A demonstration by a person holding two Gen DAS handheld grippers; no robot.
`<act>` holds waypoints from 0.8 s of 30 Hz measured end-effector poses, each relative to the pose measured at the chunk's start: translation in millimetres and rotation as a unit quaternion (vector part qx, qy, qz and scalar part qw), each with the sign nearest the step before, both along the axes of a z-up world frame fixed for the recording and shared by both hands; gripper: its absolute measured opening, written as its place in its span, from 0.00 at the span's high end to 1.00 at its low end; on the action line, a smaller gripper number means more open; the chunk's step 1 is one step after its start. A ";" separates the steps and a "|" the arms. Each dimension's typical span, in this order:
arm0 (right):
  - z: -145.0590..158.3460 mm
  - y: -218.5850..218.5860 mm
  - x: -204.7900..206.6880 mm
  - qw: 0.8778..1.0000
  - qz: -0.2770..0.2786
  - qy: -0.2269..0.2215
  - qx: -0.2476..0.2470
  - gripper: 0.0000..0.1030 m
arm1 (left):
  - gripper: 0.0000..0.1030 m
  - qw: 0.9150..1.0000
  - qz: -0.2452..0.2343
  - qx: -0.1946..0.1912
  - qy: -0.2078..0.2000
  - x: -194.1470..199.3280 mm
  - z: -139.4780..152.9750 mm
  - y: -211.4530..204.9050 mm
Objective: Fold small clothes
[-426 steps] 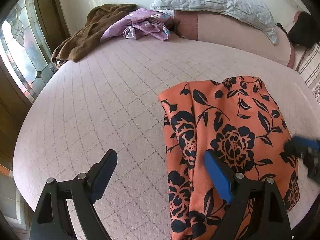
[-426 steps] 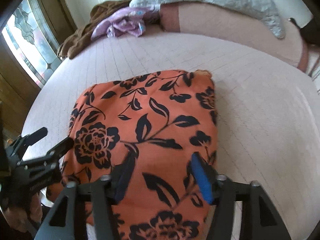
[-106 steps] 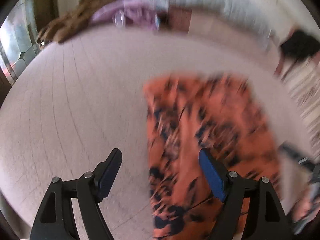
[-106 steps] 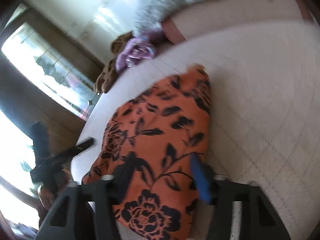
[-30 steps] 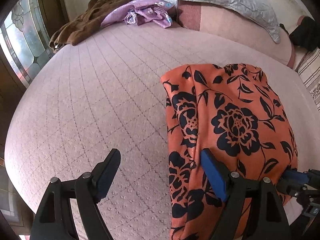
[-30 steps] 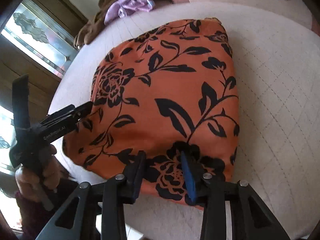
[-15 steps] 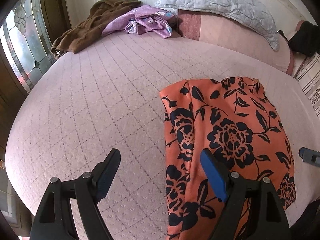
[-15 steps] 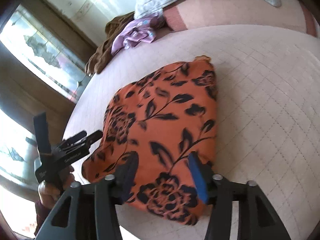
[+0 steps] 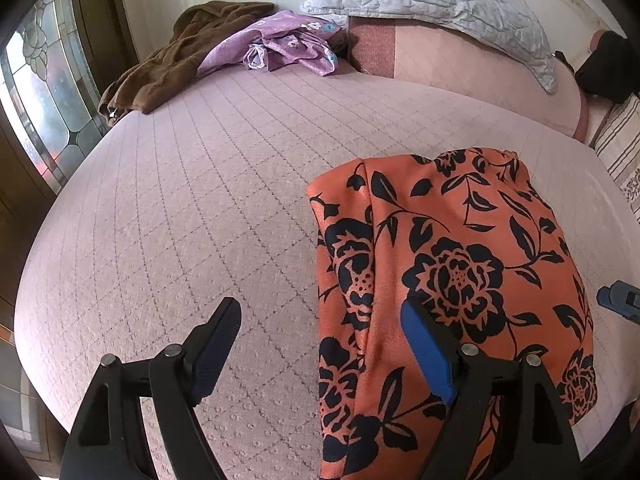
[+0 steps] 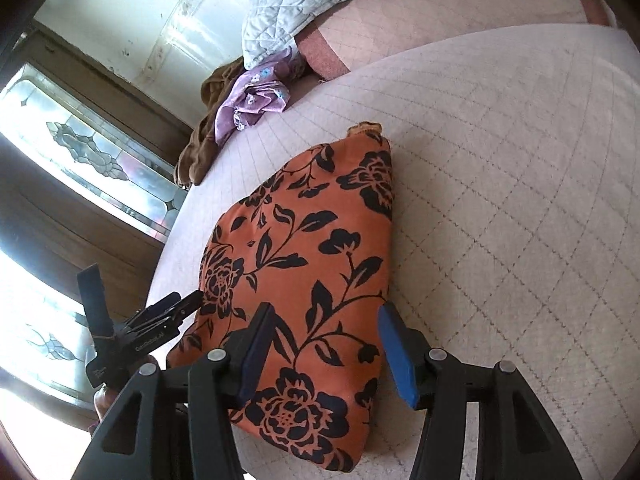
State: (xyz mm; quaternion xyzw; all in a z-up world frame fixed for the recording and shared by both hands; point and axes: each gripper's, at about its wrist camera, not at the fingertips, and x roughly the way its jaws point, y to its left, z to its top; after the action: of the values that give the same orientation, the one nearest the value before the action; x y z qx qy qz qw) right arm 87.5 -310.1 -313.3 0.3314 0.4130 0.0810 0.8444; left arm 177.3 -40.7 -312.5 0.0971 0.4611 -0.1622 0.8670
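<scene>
An orange garment printed with black roses and leaves [image 9: 452, 264] lies folded into a thick, roughly rectangular packet on the pink quilted bed [image 9: 192, 208], close to the bed's near edge. In the left wrist view it fills the stretch from 3 o'clock down to 6 o'clock; its left side shows a long fold running toward the near edge.

The left gripper [image 9: 320, 344] hangs above the bed with its black, blue-padded fingers spread wide and nothing between them. Its right finger sits over the garment's left portion, its left finger over bare quilting; whether either one touches the surface I cannot tell. The right gripper [image 10: 326, 350] is likewise spread apart and empty, hovering over the near end of the packet, with the cloth showing between its fingers. From that view the left gripper appears at 8 o'clock, just beside the garment's left edge, held in a hand only partly seen.

At the far end of the bed, around 11 o'clock in the left wrist view, a brown crumpled garment [image 9: 176, 56] lies touching a purple flowered cloth [image 9: 280, 44]. Beside them, at 1 o'clock, a pale blue quilted pillow [image 9: 432, 4] rests on a pink bolster [image 9: 472, 76]. A leaded stained-glass window [image 9: 44, 112] stands at 9 o'clock.
</scene>
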 end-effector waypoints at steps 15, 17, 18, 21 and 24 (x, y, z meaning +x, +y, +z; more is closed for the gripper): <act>-19.9 3.8 15.8 0.999 0.013 0.000 0.040 0.37 | 0.20 1.000 -0.008 -0.006 0.014 4.6 -4.6 -1.2; -19.9 3.4 17.5 0.999 0.012 -0.002 0.042 0.37 | 0.19 0.999 -0.013 -0.016 0.027 8.6 -6.0 0.0; -20.5 2.6 18.8 0.999 0.012 -0.002 0.045 0.36 | 0.19 0.999 -0.013 -0.024 0.036 12.0 -6.5 2.4; -23.3 -0.2 22.1 0.998 0.007 0.003 0.056 0.36 | 0.19 0.994 -0.011 -0.074 0.078 25.3 -9.4 14.4; -25.8 -3.7 25.5 0.998 0.004 0.008 0.066 0.35 | 0.19 0.985 -0.020 -0.134 0.110 35.3 -7.5 27.0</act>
State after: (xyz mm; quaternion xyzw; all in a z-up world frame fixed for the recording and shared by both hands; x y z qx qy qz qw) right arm 113.0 -313.8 -339.1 0.3854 0.4146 0.1085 0.8172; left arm 212.6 -13.7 -320.0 -0.0290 0.5258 -0.2497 0.8126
